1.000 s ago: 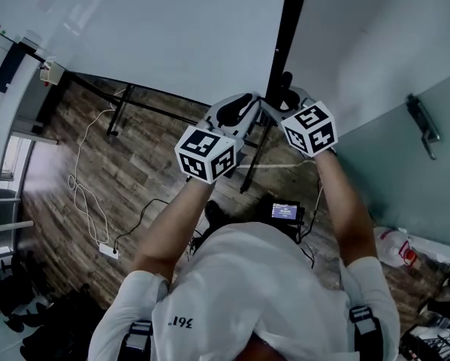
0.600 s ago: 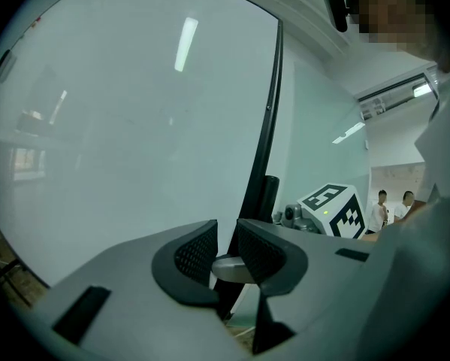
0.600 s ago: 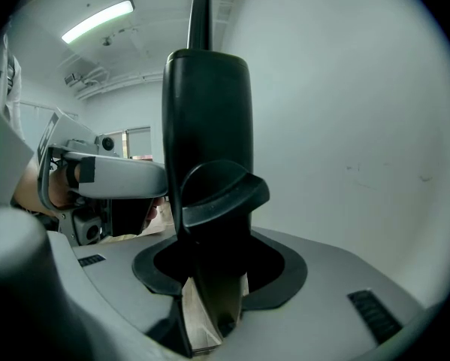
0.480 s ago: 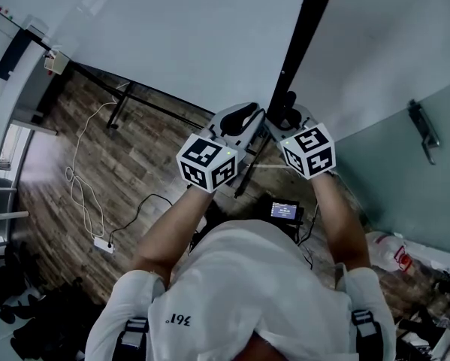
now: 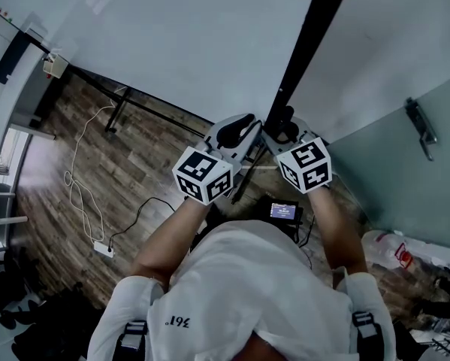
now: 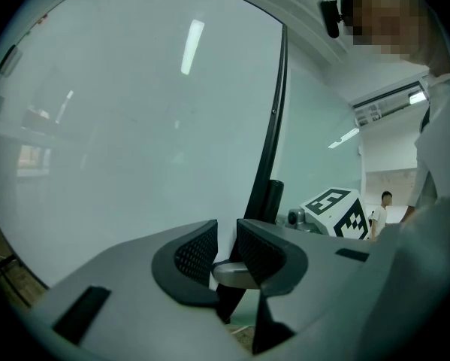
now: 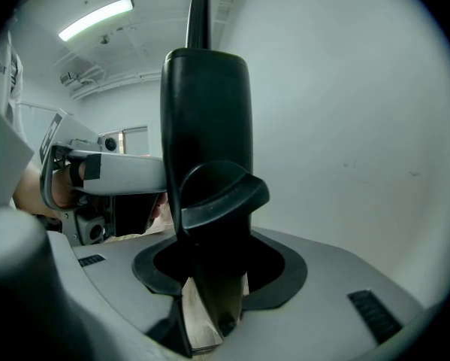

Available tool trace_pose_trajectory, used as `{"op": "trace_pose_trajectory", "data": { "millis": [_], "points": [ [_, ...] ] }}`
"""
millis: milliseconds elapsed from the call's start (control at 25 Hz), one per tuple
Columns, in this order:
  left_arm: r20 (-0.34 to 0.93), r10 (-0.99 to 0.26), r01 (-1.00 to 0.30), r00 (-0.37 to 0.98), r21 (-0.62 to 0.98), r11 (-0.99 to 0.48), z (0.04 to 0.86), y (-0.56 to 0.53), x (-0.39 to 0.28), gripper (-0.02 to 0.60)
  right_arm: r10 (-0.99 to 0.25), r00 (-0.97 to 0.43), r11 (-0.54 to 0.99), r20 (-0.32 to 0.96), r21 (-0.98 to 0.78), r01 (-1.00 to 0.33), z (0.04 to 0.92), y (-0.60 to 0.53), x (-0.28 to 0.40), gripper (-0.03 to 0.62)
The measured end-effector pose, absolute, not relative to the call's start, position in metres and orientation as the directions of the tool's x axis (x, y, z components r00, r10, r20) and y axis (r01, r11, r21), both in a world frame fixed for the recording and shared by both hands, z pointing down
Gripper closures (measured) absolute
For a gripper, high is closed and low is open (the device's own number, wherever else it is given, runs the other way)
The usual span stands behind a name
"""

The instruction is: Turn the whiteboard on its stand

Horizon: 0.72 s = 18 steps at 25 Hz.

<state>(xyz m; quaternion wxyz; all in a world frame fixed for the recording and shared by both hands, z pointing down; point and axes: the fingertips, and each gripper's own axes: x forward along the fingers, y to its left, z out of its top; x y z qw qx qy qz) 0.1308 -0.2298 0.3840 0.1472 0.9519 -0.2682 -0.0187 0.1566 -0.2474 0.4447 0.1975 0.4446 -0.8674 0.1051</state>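
Note:
The whiteboard (image 5: 179,36) fills the top of the head view, and its black frame edge (image 5: 307,43) runs down to where both grippers meet. My left gripper (image 5: 251,128) sits at the board's lower end. In the left gripper view (image 6: 226,248) its jaws are shut on the board's edge, with a grey metal piece between the pads. My right gripper (image 5: 281,128) is just right of it. It is shut round a thick black knob (image 7: 206,126) on the frame, which fills the space between the jaws (image 7: 209,277). The same knob (image 6: 272,198) shows beside the board surface (image 6: 134,126).
The stand's black legs (image 5: 123,104) rest on a wooden floor with loose cables (image 5: 82,194) and a power strip (image 5: 104,248). A small screen device (image 5: 285,211) lies below my hands. A grey door with a handle (image 5: 420,126) is at the right. A person (image 6: 386,205) stands far off.
In the head view the board's black edge now leans further right. Both grippers have stayed together on its lower end and sit a little lower in the view.

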Motion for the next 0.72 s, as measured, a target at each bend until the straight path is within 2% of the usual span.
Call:
{"op": "trace_pose_trajectory", "data": {
  "millis": [720],
  "points": [
    [0.034,-0.465,-0.451,0.885,0.312,-0.836,0.385,-0.184,0.113,0.512,-0.746,-0.496,0.549,0.444,-0.012,-0.836,0.446,-0.2,0.142,0.41]
  ]
}}
